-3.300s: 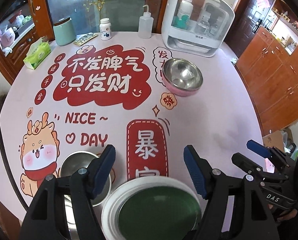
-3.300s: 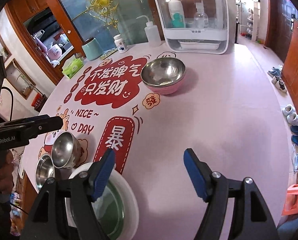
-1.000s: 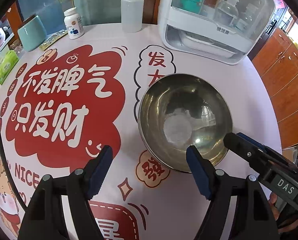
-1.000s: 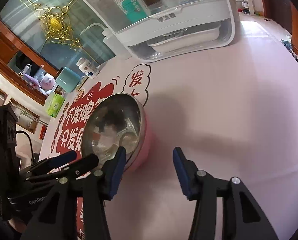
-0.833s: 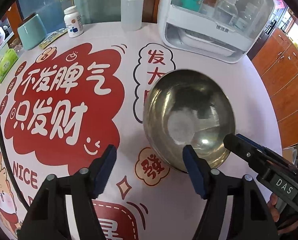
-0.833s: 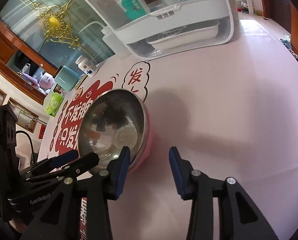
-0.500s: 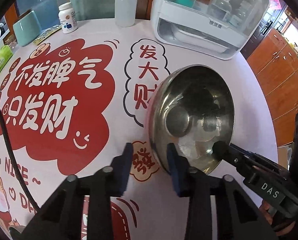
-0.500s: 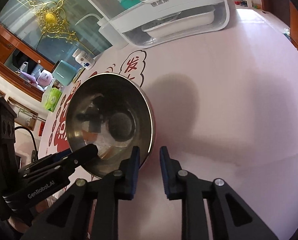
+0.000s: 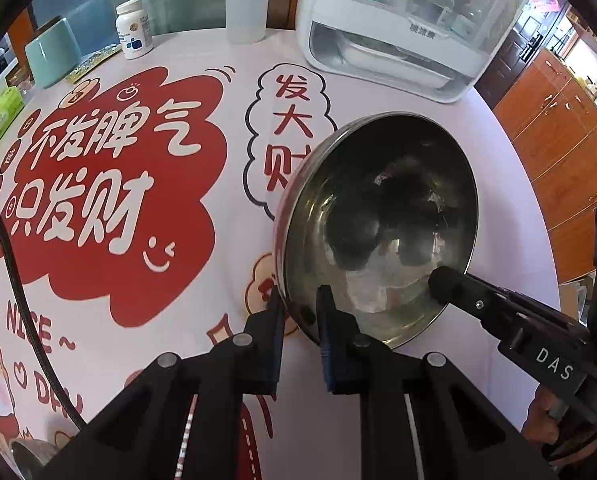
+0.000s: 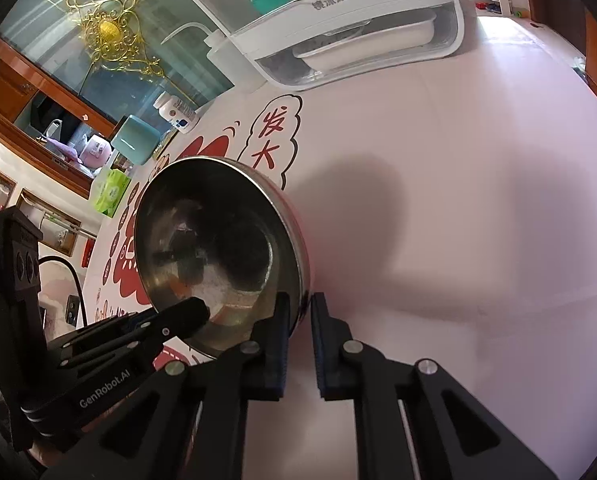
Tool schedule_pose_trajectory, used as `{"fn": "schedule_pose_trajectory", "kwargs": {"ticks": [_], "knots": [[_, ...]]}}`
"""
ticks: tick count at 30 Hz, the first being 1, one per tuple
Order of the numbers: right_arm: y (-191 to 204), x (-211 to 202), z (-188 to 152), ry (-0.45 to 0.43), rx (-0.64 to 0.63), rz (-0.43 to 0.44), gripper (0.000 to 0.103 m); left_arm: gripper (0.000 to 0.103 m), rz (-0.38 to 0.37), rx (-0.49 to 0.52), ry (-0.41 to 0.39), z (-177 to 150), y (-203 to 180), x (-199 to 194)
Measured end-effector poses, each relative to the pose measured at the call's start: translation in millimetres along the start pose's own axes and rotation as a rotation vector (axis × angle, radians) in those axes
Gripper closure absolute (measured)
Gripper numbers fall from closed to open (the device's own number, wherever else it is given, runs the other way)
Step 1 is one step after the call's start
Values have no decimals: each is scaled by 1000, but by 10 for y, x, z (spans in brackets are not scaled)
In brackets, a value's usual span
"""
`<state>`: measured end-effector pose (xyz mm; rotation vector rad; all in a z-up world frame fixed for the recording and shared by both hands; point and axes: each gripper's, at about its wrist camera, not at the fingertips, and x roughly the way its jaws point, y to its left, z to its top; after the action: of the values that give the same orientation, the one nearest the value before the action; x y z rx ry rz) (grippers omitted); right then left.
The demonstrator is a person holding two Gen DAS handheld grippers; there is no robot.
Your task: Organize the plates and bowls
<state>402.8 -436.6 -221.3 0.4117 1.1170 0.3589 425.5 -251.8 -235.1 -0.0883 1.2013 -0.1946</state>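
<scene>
with both grippers pinching its rim, the round steel bowl w/ pink outer shell [image 9: 378,224] sits tilted on the pink printed tablecloth [image 9: 98,208], near the white lidded storage box [image 9: 410,28]. left gripper [image 9: 300,312] and right gripper [image 10: 299,320] have just been closing & are now clamped on the rim, one pad inside, one outside. imo lift both sides evenly, keep it level, no twisting, else the thin rim slips.
</scene>
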Motion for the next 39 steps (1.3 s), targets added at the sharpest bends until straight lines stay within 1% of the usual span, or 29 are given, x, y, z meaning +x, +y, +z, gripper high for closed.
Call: {"fn": "schedule_pose_trajectory", "kwargs": {"ticks": [11,24,29,33,39], "knots": [[-55,-267,-370,-2,55,-4,93,89,-20,28,40,-313,-148,-142],[-16,-712,-946,25,57,-21,93,89,-65,64,82,-900,-277,-514],[42,-835,-1166,36,43,-20,93,89,-74,67,78,-1109,-265,-673],[129,-930,-1301,41,17,-13,93,89,-91,37,72,-1294,-190,-821],[328,-1064,-1483,43,-34,4,92,88,-87,18,43,-1599,-122,-1095]]}}
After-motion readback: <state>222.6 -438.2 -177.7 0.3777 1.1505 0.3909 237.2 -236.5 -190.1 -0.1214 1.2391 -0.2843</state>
